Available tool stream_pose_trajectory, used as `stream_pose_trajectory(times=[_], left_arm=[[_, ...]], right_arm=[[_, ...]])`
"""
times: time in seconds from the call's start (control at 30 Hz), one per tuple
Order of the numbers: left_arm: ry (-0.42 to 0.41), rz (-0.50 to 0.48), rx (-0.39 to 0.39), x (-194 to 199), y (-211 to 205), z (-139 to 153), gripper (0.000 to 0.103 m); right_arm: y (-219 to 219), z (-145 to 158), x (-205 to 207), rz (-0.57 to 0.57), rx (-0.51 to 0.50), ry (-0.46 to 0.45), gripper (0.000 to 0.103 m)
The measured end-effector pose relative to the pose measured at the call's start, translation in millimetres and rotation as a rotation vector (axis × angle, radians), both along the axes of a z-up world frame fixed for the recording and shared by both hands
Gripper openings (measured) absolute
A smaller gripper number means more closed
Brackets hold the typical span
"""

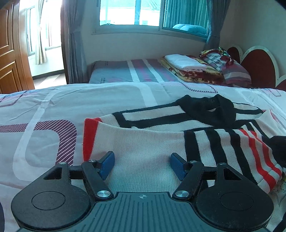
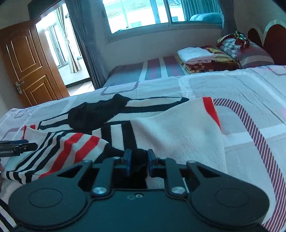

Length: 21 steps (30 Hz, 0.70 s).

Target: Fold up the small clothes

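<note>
A white knit sweater (image 1: 143,141) with black and red stripes lies spread on the bedspread (image 1: 44,125), its black collar (image 1: 211,110) at the far side. My left gripper (image 1: 142,160) stands open just over the plain white part, with its blue pads apart and nothing pinched. In the right wrist view the same sweater (image 2: 178,132) lies with a striped sleeve (image 2: 71,148) folded across it. My right gripper (image 2: 139,160) is nearly closed, its pads pressing on a bunch of black fabric at the sweater's near edge. The left gripper (image 2: 30,145) shows at the left border.
A stack of folded laundry (image 2: 200,57) and a striped pillow (image 2: 255,57) lie on the far bed under the window (image 2: 143,14). A red headboard (image 2: 273,41) rises at the right. A wooden door (image 2: 26,62) stands open at the left.
</note>
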State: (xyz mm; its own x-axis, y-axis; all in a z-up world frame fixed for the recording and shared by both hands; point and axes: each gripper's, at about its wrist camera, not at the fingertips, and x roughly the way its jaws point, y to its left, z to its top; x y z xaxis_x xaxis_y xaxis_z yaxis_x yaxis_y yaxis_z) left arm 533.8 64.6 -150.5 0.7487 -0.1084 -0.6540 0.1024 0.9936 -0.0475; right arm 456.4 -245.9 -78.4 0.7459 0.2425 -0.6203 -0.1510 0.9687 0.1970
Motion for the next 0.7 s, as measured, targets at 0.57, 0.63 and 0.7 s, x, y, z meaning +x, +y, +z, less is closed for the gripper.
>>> stream_pose_trajectory(times=[0.57,0.63,0.7], left_arm=[[-0.034,0.049,-0.005,-36,7,15,0.068],[-0.018,0.062,-0.004,-48,8,10,0.068],[-0.013,0.068,0.041,-54,6,0,0.068]], right_arm=[[8,-1,0,-0.038,-0.063,-0.010,0.029],[4,7,-8,-0.032,-0.030,-0.034,0.033],[3,10,-14,-0.026,-0.018,-0.020,0.039]])
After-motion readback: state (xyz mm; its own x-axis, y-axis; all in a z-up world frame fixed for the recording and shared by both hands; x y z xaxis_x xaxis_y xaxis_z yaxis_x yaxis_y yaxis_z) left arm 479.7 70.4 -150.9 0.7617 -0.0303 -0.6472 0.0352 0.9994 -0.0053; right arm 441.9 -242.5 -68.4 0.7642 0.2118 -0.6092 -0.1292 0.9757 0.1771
